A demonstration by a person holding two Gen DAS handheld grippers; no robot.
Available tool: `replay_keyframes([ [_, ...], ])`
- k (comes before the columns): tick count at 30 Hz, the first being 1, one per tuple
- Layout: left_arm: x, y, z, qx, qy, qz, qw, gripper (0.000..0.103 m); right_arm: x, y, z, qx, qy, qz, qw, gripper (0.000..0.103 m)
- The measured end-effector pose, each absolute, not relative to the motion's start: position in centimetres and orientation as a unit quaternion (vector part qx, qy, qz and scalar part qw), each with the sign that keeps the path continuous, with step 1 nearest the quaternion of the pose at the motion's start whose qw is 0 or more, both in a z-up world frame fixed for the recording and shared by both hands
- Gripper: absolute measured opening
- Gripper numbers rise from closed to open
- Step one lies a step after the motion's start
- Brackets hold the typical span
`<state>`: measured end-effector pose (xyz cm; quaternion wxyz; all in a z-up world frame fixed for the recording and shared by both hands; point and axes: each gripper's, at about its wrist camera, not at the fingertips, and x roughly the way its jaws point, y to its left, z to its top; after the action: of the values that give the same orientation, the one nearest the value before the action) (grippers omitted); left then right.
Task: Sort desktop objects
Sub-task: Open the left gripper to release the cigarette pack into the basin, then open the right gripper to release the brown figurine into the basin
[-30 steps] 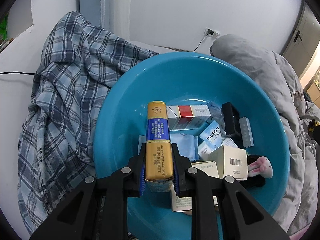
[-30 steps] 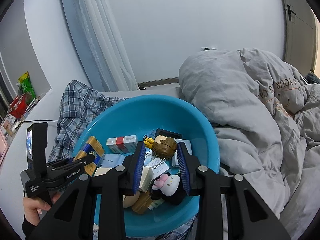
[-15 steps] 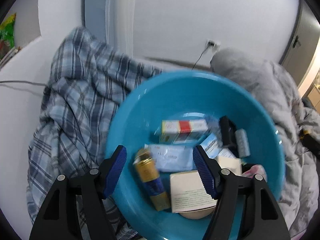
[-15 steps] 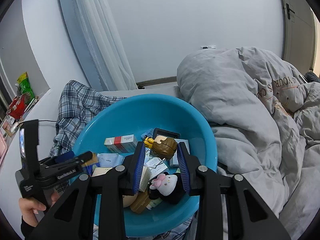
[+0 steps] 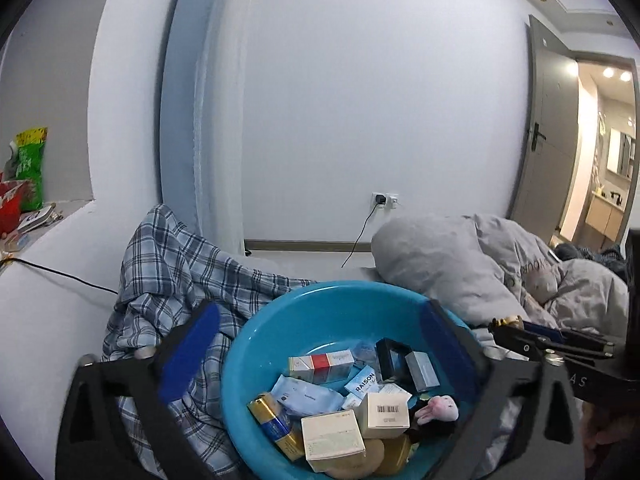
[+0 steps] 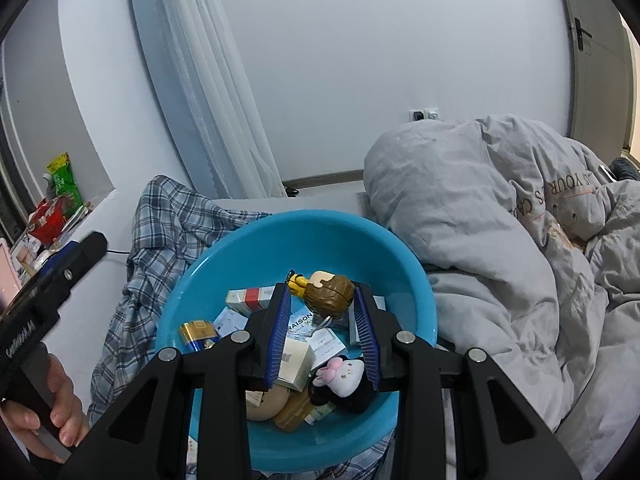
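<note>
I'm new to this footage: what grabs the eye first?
A bright blue basin sits on the bed, heaped with small boxes and a plush rabbit. The right hand-held gripper holds a brown-haired figurine above it, beside a rumpled grey duvet.

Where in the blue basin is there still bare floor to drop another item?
The far half of the blue basin is bare, between its back wall and the red-and-white box. The near half is crowded: gold-and-blue box, cream boxes, wipes pack and plush bunny overlap.
</note>
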<state>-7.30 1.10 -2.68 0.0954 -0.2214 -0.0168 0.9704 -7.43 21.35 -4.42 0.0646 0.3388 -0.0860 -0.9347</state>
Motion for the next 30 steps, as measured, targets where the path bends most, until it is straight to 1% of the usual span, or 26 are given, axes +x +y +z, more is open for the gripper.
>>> replay_keyframes([
  [6,-8.0,2.7,-4.7,-0.248,0.014,0.965,0.086,0.103,-8.0,20.9,-5.4,0.350,-0.079,-0.931,0.064,0.032],
  [17,-10.2,3.9,-8.8,-0.308,0.024,0.948,0.081,0.103,-9.7,20.7,-9.3,0.396,-0.070,-0.914,0.051,0.032],
  [30,-10.2,3.6,-8.7,-0.307,0.016,0.948,0.084,0.103,-11.1,20.6,-13.0,0.452,-0.068,-0.888,0.044,0.032],
])
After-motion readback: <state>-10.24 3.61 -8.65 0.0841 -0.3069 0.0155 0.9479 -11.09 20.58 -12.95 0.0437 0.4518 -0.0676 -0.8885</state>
